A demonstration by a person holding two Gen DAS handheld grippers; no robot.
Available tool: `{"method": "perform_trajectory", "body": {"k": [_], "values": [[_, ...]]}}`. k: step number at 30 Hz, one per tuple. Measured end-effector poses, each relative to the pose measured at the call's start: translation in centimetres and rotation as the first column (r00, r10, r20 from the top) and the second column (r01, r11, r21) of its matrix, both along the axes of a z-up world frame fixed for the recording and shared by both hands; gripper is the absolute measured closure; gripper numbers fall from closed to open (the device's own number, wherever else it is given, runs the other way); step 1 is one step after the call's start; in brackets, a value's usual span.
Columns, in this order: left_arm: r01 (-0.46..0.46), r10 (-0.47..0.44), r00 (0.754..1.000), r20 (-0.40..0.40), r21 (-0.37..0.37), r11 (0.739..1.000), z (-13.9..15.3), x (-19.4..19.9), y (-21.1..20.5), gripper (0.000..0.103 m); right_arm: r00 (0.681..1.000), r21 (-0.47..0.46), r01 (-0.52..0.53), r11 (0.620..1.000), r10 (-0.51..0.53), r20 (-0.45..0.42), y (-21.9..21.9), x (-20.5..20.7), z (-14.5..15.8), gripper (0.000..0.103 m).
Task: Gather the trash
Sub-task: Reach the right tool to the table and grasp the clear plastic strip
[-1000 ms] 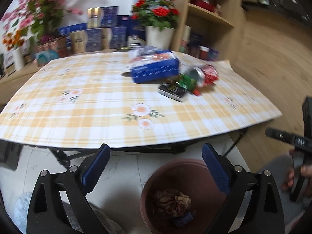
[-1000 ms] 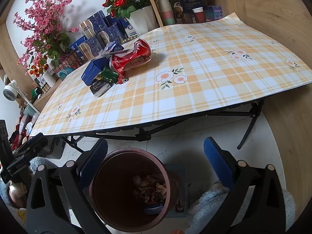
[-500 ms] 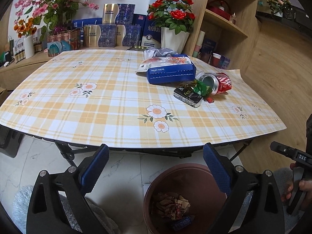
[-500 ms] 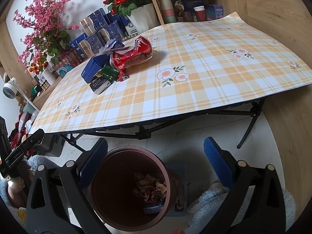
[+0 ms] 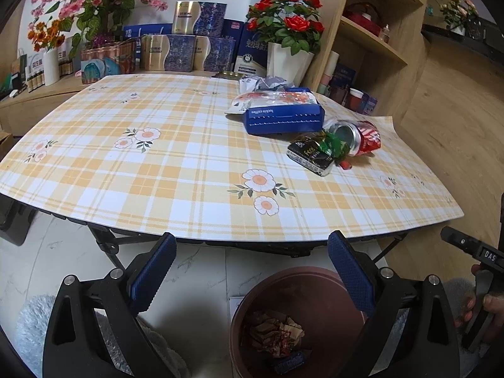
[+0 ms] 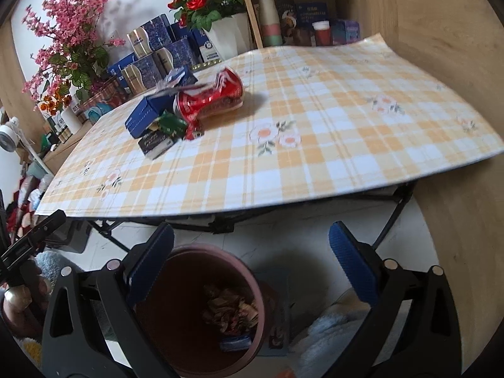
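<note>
A pile of trash lies on the checked table [image 5: 189, 170]: a crushed red can [image 5: 362, 137], a blue box [image 5: 283, 116] with a wrapper on it, a black packet [image 5: 310, 157] and a green wrapper [image 5: 332, 145]. The can [image 6: 211, 99] and blue box [image 6: 151, 111] also show in the right wrist view. A brown bin [image 5: 318, 286] with crumpled trash inside stands on the floor below the table edge. My left gripper [image 5: 252, 271] is open and empty above the bin. My right gripper [image 6: 252, 264] is open and empty above the bin [image 6: 176, 321].
Flower pots [image 5: 288, 60], gift boxes [image 5: 186, 47] and a wooden shelf [image 5: 375, 31] stand behind the table. The table's black folding legs [image 6: 390, 217] are below its edge. Fluffy mats [image 6: 327, 334] lie on the marble floor.
Both grippers have risen and tilted up a little, so the table sits lower and larger in view. The trash pile and bin have not moved.
</note>
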State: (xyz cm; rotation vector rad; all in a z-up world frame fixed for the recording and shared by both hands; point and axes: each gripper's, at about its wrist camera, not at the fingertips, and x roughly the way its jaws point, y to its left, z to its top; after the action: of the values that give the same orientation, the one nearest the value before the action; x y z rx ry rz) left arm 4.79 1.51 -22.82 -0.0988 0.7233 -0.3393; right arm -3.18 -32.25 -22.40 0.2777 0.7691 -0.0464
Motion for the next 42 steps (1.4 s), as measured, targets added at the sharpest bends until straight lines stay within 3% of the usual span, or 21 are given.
{"method": "perform_trajectory", "body": {"k": [4,8,11,16,22,30,33,36,42], "values": [[-0.016,0.016,1.000,-0.002,-0.017,1.000,0.0,0.5,0.3,0.009,0.999,0.003,-0.038,0.999,0.038,-0.005,0.4,2.7,1.9,0.006],[-0.019,0.020,0.999,0.026,-0.028,0.999,0.3,0.7,0.3,0.009,0.993,0.068,-0.115,0.991,0.113,0.034,0.9,7.3,4.9,0.008],[-0.019,0.021,0.999,0.033,-0.037,0.999,0.4,1.0,0.2,0.009,0.987,0.128,-0.163,0.978,0.160,0.034,1.5,11.6,6.6,0.018],[-0.028,0.030,0.999,0.038,-0.048,0.998,0.4,1.7,0.2,0.009,0.986,0.235,-0.154,0.960,0.164,-0.020,2.1,18.5,7.0,0.046],[-0.027,0.028,0.999,0.021,-0.054,0.998,0.0,2.4,0.3,0.009,0.987,0.230,-0.048,0.972,0.082,-0.141,2.9,23.7,5.5,0.055],[-0.022,0.022,1.000,-0.002,-0.065,0.998,-0.5,2.9,0.3,0.009,0.971,0.179,0.021,0.984,0.023,-0.236,3.3,25.2,3.4,0.058],[-0.019,0.019,1.000,-0.002,-0.069,0.997,-0.5,2.9,0.2,0.009,0.965,0.184,0.025,0.983,0.025,-0.259,3.5,25.3,2.8,0.067],[-0.013,0.013,1.000,-0.003,-0.064,0.998,-0.5,2.9,0.0,0.009,0.975,0.165,0.000,0.986,0.037,-0.220,3.9,24.9,3.5,0.089],[-0.019,0.018,1.000,-0.016,-0.068,0.997,-0.6,3.0,0.1,0.009,0.997,0.163,-0.050,0.985,0.057,-0.043,3.7,22.2,6.7,0.093]]}}
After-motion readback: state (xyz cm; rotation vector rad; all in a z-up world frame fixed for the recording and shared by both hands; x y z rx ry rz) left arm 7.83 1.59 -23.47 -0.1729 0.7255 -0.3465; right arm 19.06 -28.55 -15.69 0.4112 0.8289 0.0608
